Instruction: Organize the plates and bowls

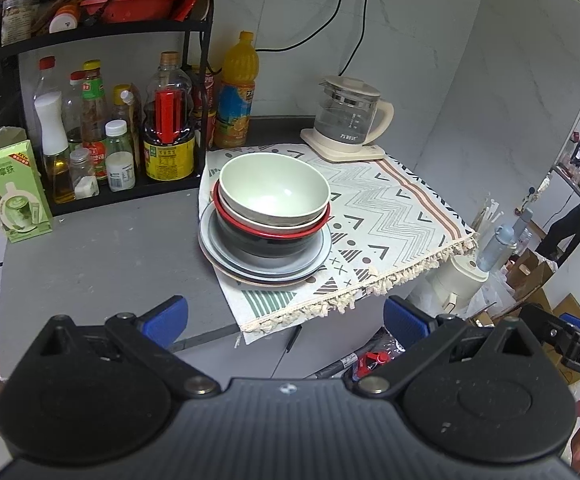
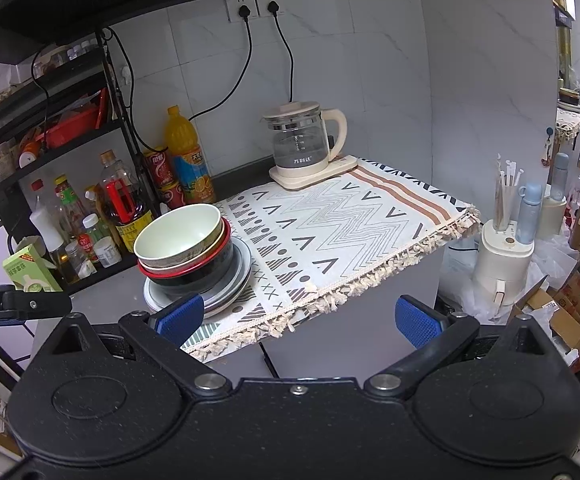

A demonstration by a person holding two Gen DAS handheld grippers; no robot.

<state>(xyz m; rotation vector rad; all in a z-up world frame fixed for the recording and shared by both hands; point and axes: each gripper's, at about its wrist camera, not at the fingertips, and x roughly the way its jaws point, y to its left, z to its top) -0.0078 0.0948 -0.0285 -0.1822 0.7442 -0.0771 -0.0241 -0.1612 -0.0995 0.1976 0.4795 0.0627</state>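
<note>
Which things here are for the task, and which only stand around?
For the task: green bowl, red-rimmed black bowl, grey plates, left gripper, right gripper.

Standing around: kettle, patterned cloth, juice bottle, sauce bottles.

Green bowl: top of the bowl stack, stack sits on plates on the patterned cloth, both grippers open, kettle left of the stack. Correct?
One error: the kettle stands behind and to the right of the stack, not left, as the left wrist view shows. The rest holds: green bowl on top, plates beneath on the patterned cloth, left gripper and right gripper open.
</note>
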